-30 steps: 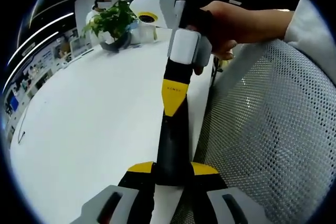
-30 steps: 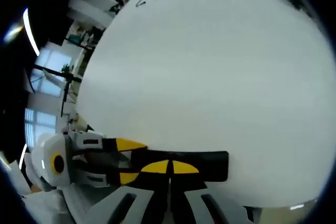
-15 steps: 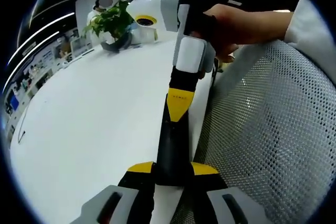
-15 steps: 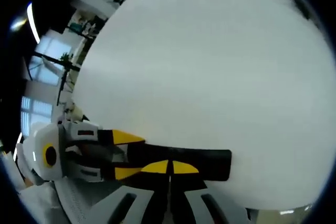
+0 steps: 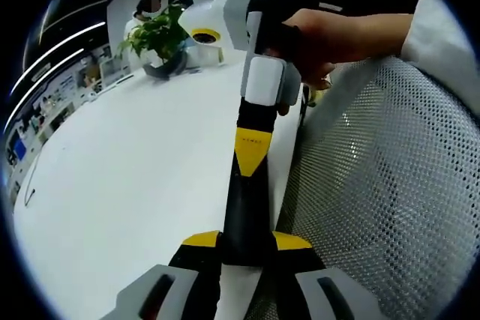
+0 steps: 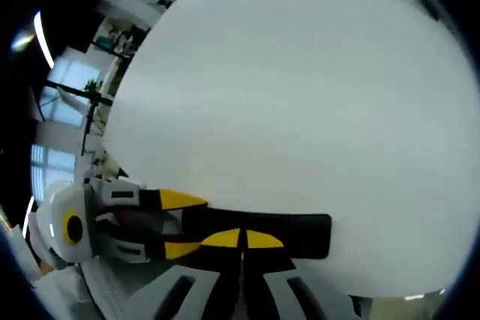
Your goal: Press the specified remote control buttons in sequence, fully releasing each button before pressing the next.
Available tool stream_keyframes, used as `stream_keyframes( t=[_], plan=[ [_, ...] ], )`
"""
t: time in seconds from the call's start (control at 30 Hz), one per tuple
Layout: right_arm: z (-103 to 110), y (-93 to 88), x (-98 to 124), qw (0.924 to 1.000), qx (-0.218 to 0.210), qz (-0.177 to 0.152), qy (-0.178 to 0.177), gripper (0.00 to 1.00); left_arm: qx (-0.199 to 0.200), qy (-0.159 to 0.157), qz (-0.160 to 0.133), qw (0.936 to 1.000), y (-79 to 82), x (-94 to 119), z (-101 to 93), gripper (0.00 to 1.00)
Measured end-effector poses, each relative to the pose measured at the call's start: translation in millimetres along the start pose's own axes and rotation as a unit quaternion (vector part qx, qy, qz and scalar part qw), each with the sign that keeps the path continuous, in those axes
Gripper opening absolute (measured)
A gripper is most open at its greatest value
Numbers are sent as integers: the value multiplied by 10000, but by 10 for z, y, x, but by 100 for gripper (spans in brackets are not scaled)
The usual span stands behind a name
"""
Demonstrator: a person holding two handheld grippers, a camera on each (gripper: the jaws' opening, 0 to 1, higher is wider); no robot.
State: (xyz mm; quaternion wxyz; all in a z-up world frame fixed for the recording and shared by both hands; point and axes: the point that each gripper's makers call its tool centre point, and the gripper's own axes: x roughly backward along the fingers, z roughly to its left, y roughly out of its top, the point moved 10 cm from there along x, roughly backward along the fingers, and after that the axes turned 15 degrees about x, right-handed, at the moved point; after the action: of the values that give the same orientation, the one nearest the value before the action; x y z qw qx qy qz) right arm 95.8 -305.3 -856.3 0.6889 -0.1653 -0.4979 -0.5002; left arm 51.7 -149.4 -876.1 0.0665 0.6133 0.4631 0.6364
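Your left gripper (image 5: 244, 249) holds the black remote (image 5: 246, 204) tight between its fingers. Your right gripper (image 6: 241, 243) pinches closed onto it too, on the white table (image 6: 300, 95).

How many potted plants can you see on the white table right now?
1. A potted plant stands at the far end of the white table in the left gripper view, just left of the right gripper. Others could be hidden behind that gripper.
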Motion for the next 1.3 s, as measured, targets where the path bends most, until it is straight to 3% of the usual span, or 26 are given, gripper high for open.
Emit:
stream_keyframes(
  t=[0.13,0.2,0.3,0.33,0.5,0.97,1.07,1.3],
  plan=[
    [1,11,-3,10000,34,58,-18,0,4,0,3,10000,1,-3,1,24],
    [-33,-18,6,9998,-94,-80,153,0,1,0,5,10000,2,-2,0,24],
    [-129,-93,13,9945,-708,-448,627,0,-6,-4,-18,10000,-4,-1,2,24],
    [-157,-91,17,9899,-1123,-386,777,0,-8,-5,-17,10000,-3,-1,2,24],
    [-111,-56,21,9942,-806,-298,646,0,0,8,2,10000,1,-2,0,24],
    [-87,-91,33,9951,-764,-67,620,0,11,8,-7,10000,-4,-1,3,25],
    [-62,-111,19,9970,-598,115,485,0,9,9,-6,10000,-3,-2,2,25],
    [-35,-114,13,9984,-366,120,414,0,-37,12,-2,10000,-7,-3,-2,25]
  ],
)
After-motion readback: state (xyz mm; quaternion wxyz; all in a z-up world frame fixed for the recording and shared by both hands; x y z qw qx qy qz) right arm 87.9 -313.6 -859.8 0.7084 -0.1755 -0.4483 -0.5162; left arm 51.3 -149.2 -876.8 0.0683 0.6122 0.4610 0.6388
